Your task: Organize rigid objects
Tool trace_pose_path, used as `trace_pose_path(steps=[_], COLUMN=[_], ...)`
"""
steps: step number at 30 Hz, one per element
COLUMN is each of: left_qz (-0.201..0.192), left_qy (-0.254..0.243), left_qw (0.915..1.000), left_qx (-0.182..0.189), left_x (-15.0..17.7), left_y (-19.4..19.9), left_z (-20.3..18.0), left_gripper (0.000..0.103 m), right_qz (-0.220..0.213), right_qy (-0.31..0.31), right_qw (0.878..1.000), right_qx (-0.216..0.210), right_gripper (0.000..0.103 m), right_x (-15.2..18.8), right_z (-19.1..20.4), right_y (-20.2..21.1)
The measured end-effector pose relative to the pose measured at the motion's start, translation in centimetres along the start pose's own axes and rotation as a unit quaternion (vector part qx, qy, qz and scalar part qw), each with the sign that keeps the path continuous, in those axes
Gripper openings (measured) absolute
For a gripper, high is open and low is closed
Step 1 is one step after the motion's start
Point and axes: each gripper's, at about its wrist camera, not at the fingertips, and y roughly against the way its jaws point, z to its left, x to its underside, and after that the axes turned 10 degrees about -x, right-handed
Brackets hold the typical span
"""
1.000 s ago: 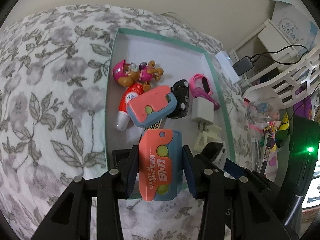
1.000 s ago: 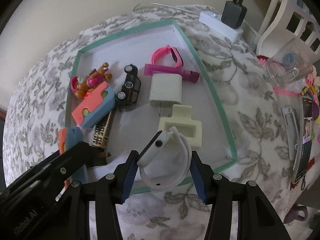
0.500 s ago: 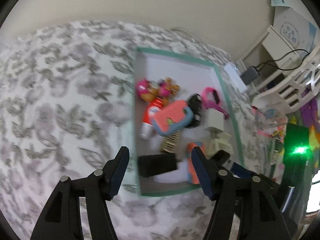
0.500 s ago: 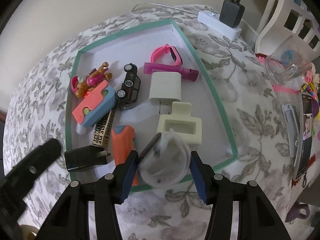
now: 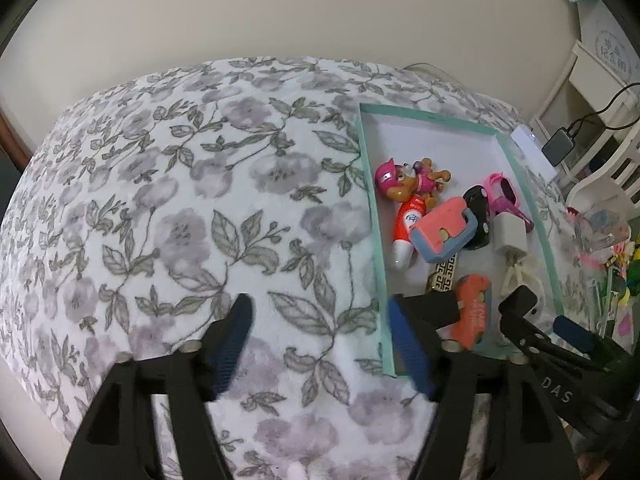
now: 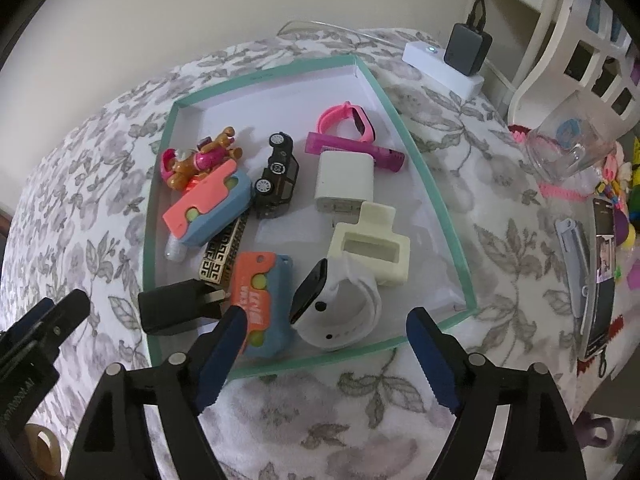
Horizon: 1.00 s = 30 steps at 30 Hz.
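A shallow teal-rimmed tray (image 6: 424, 168) lies on the floral cloth and holds several small objects. A white smartwatch (image 6: 340, 304) rests in its near edge, beside an orange and blue carrot knife (image 6: 262, 300) and a black plug (image 6: 176, 306). My right gripper (image 6: 324, 360) is open and empty just short of the watch. My left gripper (image 5: 320, 344) is open and empty over the cloth, left of the tray (image 5: 370, 216). The carrot knife (image 5: 472, 310) lies in the tray's near end.
The tray also holds a toy pup (image 6: 200, 156), a second carrot knife (image 6: 208, 208), a black toy car (image 6: 278, 176), a white charger (image 6: 346, 180), a cream block (image 6: 372, 246) and a pink watch (image 6: 348, 118). A glass mug (image 6: 572, 148) and clutter stand at right.
My left gripper let go of the carrot knife in the tray and drew back to the left. My right gripper opened, left the white watch in the tray and backed off.
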Motion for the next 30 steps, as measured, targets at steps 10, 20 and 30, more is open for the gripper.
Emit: trace_pose_path(steps=[10,20,30], left_qz=[0.001,-0.025,-0.058], left_qy=[0.032,0.027,0.017], left_qw=[0.9995,0.9992,0.9977], left_qx=[-0.008,-0.015,-0.031], left_x=[0.9,1.8,2.7], left_y=[0.2,2.4,4.7], left_z=[2.4,3.7,4.2], left_gripper=[0.095,0.095,0.095], right_qz=[-0.03,-0.059,-0.083], right_qy=[0.024,0.048,0.054], right_qw=[0.999,0.997,0.995], right_qx=[-0.015,-0.022,-0.024], right_gripper=[0.102,0.103,0.103], right_x=[1.0,2.1,2.8], right_z=[2.0,3.9,4.4], right_y=[1.9,3.9,5.7])
